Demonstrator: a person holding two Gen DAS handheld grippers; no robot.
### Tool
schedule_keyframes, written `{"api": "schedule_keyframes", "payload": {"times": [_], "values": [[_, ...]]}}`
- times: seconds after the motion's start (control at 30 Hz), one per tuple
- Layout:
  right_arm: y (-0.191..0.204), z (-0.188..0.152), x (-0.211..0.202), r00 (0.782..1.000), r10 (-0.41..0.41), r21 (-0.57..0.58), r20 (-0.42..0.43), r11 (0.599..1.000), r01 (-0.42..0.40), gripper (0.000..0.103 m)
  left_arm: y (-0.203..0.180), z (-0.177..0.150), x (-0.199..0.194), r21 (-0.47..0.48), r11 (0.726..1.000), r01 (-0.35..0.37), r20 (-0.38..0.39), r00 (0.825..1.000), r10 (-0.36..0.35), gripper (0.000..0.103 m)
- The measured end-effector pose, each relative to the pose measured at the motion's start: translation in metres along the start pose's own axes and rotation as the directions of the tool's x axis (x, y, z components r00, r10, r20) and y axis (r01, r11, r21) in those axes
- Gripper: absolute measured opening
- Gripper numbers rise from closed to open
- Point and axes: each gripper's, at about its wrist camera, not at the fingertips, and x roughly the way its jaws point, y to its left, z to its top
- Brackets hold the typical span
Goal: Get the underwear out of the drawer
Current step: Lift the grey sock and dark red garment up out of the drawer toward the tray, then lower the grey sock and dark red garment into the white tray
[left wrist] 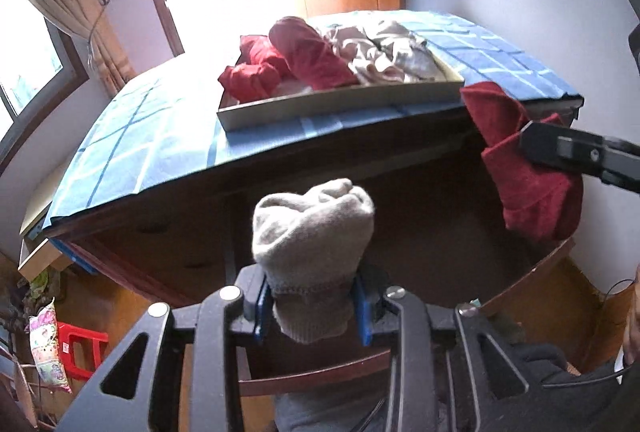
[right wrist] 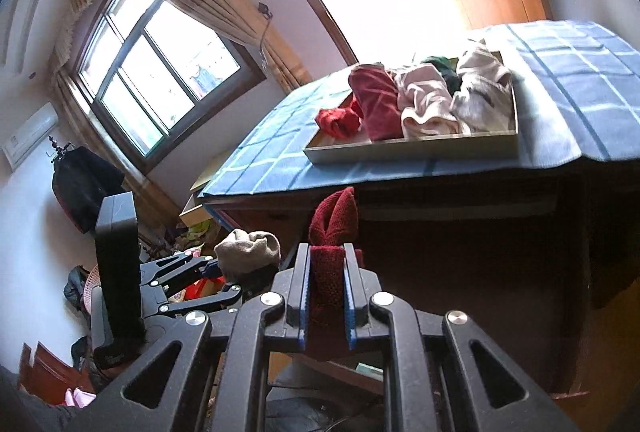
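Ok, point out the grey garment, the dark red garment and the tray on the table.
grey garment (left wrist: pixel 312 232), left wrist view, its bunched upper part.
dark red garment (right wrist: pixel 334 222), right wrist view, folded top above the tongs.
tray (left wrist: pixel 340 101), left wrist view, near wall.

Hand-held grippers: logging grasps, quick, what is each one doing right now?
Left hand-held gripper: shut on the grey garment.
Right hand-held gripper: shut on the dark red garment.

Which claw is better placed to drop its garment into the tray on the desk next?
Probably right: the right claw, shut on the red garment, sits nearer the tray edge. The left claw holds the grey garment lower, farther back.
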Motion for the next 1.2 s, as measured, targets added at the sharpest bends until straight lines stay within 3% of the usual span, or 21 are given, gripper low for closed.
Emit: {"api": "schedule_keyframes", "payload": {"times": [0.43,1.2], "values": [[0.019,0.024,0.009,0.999,0.043,-0.043,0.034,0.998,-0.041,0.015,0.034,0.018,-0.01,-0.102,0.995,0.021,0.06,0.998,-0.015,0.032],[0.039,0.063,0.02,0.991,0.035,-0.113,0.128,0.993,-0.021,0.015,0.03,0.069,-0.01,-0.099,0.995,-0.005,0.163,0.986,0.021,0.032]]}}
